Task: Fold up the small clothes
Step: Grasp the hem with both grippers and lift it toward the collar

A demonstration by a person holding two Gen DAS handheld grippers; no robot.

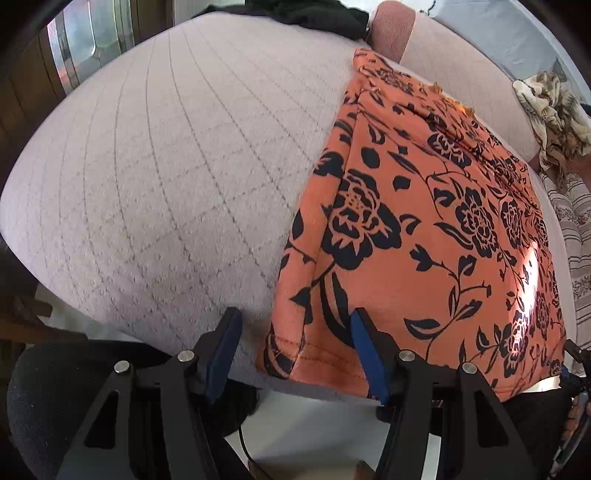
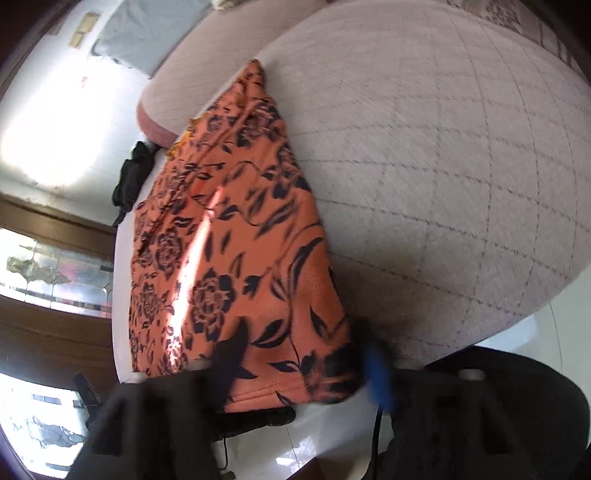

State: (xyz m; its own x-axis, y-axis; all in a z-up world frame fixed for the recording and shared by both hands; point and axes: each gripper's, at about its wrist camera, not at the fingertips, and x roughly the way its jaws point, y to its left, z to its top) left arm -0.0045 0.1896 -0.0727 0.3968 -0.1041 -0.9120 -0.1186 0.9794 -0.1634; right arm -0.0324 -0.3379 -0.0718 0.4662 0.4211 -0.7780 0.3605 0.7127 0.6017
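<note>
Both grippers, left gripper (image 1: 293,345) and right gripper (image 2: 303,365), stand wide and empty over the near hem of the orange floral garment (image 1: 424,229) lying lengthwise on the quilted bed (image 1: 166,166), so closing carelessly risks pinching one layer and skewing the fold.

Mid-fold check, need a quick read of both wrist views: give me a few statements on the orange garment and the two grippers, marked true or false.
1. The orange floral garment lies on the quilted bed cover. True.
2. The left gripper is clamped shut on cloth. False: its jaws stand apart around the garment's near corner.
3. The garment is plain blue. False: orange with black flowers.
4. A black garment lies at the bed's far end. True.
5. The right gripper appears blurred. True.
</note>
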